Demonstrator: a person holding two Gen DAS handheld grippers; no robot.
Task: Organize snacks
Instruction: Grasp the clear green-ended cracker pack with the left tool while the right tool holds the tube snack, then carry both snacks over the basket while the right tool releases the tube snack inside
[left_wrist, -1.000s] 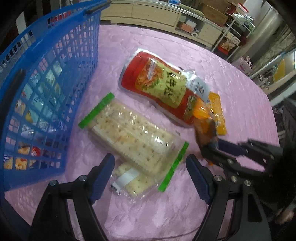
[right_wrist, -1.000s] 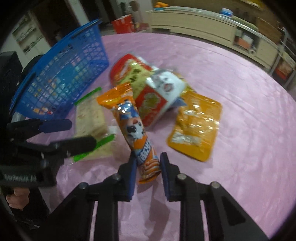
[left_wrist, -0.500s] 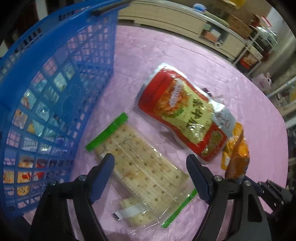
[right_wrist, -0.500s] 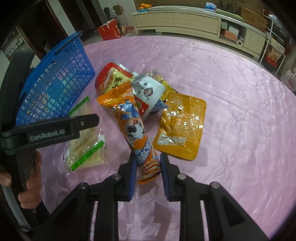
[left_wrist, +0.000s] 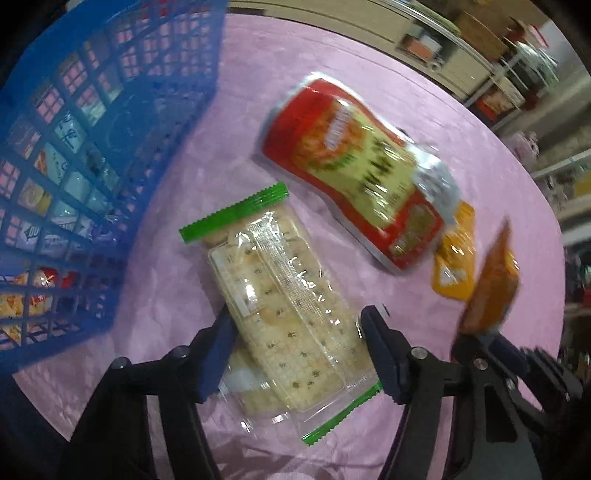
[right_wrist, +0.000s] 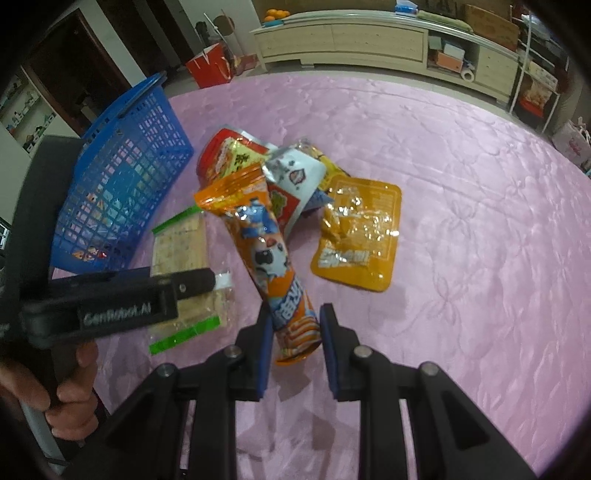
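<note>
The left gripper (left_wrist: 295, 350) is closing its jaws around a clear cracker pack (left_wrist: 284, 295) lying on the pink worktop (left_wrist: 480, 147). Just left of it, a blue basket (left_wrist: 92, 166) is holding several snack packets. The right gripper (right_wrist: 295, 332) is clenching an orange snack tube (right_wrist: 266, 251) upright above the worktop.
</note>
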